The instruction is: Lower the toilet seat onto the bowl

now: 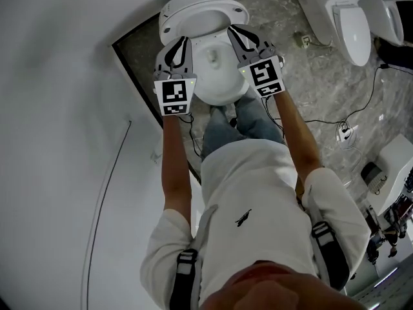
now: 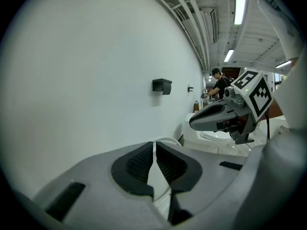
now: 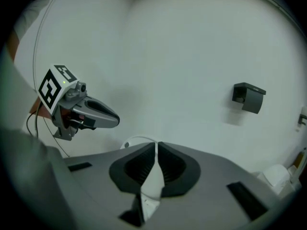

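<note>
White oval plastic toilet seat (image 1: 193,8) stands raised at upper centre; the closed, empty left gripper (image 1: 180,44) and right gripper (image 1: 236,35) probably must next tip it onto the white ceramic bowl (image 1: 219,95).

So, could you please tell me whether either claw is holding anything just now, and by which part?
Nothing is held. The left claw and the right claw are both shut and empty, close to the raised seat.

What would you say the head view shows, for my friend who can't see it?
Seen from above, a person holds the left tool and right tool, both shut and empty, over an open white toilet bowl. Its seat stands raised behind it.
</note>
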Motion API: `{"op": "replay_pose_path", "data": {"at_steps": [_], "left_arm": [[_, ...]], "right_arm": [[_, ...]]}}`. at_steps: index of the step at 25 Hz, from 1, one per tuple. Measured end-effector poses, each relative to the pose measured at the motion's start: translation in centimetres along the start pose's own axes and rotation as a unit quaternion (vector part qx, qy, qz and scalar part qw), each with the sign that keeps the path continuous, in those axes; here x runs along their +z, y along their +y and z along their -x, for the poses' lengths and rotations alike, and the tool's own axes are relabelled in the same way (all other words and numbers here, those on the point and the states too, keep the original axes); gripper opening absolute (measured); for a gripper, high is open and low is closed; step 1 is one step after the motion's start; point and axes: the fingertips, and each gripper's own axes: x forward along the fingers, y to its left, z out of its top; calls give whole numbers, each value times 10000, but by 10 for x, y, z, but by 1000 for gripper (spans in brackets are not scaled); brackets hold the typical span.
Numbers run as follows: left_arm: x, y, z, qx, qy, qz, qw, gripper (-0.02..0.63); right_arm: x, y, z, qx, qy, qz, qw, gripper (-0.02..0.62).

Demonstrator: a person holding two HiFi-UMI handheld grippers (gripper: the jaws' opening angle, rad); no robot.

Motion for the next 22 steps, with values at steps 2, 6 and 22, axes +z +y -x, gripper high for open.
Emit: {"op": "replay_pose_path", "data": {"at_steps": [2,6,22], "left_arm": [[-4,3,-7,9,65,-16,10000,32],[-8,9,-17,5,175,-65,9998,32],[-29,26,-60,9,514,-149,9986,32]], "right_arm": [[-4,-3,-7,21,39,6,10000,34],[-7,-9,-16,54,108,9,9999,34],[-34,-32,-52,38,490,189,9986,34]]}}
